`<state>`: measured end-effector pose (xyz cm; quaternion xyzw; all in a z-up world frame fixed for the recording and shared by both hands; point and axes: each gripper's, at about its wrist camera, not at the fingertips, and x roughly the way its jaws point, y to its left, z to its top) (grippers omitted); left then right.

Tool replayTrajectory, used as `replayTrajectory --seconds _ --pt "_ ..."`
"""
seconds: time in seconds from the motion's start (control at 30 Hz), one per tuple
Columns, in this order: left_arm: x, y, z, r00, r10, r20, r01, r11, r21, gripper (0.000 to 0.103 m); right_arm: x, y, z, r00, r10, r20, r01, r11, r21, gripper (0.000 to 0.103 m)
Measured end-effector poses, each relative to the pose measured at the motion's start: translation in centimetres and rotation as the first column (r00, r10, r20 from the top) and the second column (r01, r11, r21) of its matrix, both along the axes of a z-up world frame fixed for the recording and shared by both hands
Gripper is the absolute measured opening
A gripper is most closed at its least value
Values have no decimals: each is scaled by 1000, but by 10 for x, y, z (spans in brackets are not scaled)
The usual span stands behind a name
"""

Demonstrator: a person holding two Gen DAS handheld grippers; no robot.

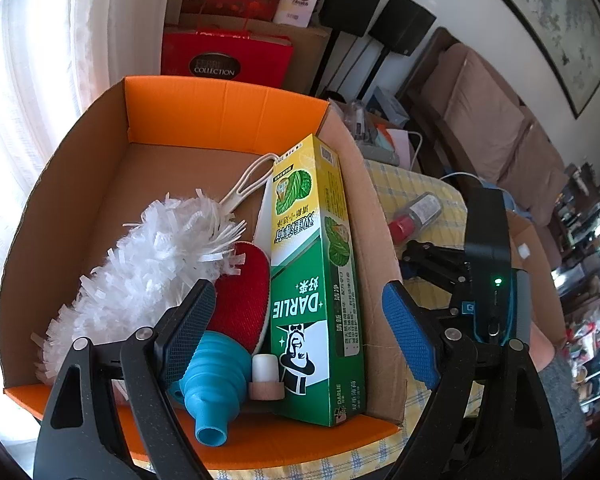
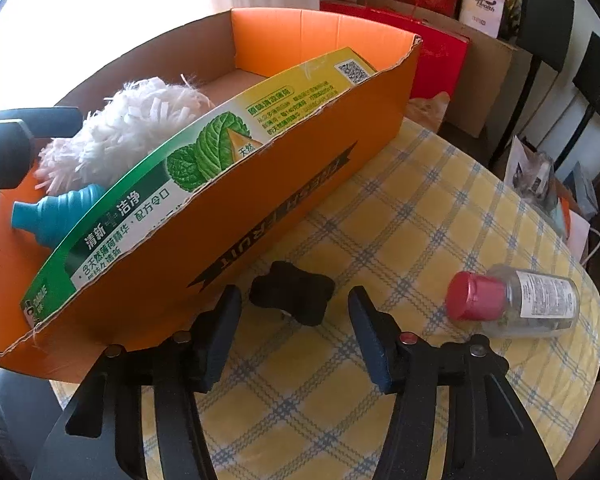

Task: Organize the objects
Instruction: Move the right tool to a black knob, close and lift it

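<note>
Right hand-held gripper [image 2: 292, 340], jaws apart and empty, frames the small black knob [image 2: 292, 298] at lower centre on the table [image 2: 380, 420] beside the orange box [image 2: 260, 220]; left hand-held gripper [image 1: 300, 320] hangs released; an off-centre closure could flick the knob away.

Cardboard, cloth and plastic under your grippers.

Your box [image 1: 224, 108] is matt corrugated cardboard, orange-printed, with rough torn edges. In it, the toothpaste carton [image 1: 312, 264] is glossy printed card, the duster [image 1: 140, 264] soft shredded fibre, the funnel [image 1: 212, 380] smooth ribbed blue rubbery plastic. The tabletop [image 2: 420, 208] wears quilted checked cloth; the bottle [image 2: 516, 304] is clear plastic with a red cap.
</note>
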<state>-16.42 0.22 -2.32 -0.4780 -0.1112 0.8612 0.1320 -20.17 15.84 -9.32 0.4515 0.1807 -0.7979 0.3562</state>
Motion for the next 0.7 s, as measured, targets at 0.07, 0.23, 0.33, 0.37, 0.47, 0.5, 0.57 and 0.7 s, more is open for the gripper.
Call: replayTrajectory --seconds 0.07,0.23,0.33,0.37,0.47,0.5,0.57,0.7 --pt "0 1 -1 1000 -2 3 2 1000 1 84 0 1 2 1000 -1 -6 0 1000 -17 41" --pt "0 4 2 1000 -6 0 6 1000 6 84 1 3 3 1000 -22 5 22 999 -32 36" --pt "2 9 6 1000 -19 -9 19 1000 7 84 2 12 6 998 -69 13 70 996 -61 36" --pt "2 11 7 1000 -23 -11 23 1000 6 84 3 16 9 996 -83 13 83 994 -74 36" --pt "4 22 11 999 -45 -18 45 999 5 84 8 29 19 992 -129 3 128 987 -95 36" --pt "4 25 12 999 -50 -20 50 999 5 84 10 33 22 990 -143 -2 142 985 -94 36" --pt "5 34 15 997 -66 -27 66 998 6 84 13 44 30 984 -180 -12 178 979 -100 36" --pt "6 52 20 995 -97 -38 97 995 4 84 20 70 43 968 -247 -33 243 965 -93 36"
